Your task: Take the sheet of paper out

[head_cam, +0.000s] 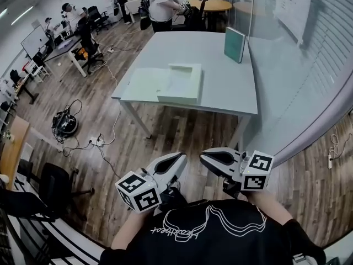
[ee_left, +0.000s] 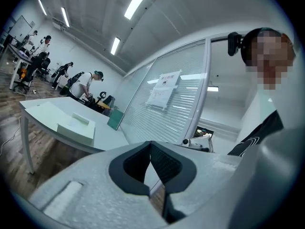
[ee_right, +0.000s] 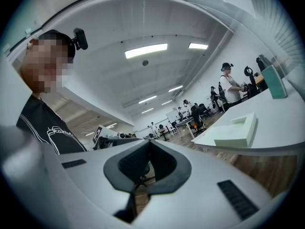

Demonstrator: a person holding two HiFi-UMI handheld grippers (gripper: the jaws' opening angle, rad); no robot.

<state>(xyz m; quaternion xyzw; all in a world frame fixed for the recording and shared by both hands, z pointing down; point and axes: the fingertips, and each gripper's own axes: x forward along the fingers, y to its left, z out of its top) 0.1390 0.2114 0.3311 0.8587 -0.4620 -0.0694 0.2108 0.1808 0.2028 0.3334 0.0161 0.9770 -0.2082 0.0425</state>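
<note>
A pale green shallow box lies near the front edge of the white table. A flat pale panel rests against its left side; I cannot tell whether it is a lid or paper. No separate sheet of paper shows. Both grippers hang close to my chest, well short of the table, their tips pointing at each other. My left gripper is shut with nothing in it, and so is my right gripper. The box appears far off beyond the left gripper, and the box likewise beyond the right gripper.
A green book stands upright at the table's far right. A glass wall runs along the right. Cables and a round device lie on the wood floor at left, near a black chair. People stand at the back.
</note>
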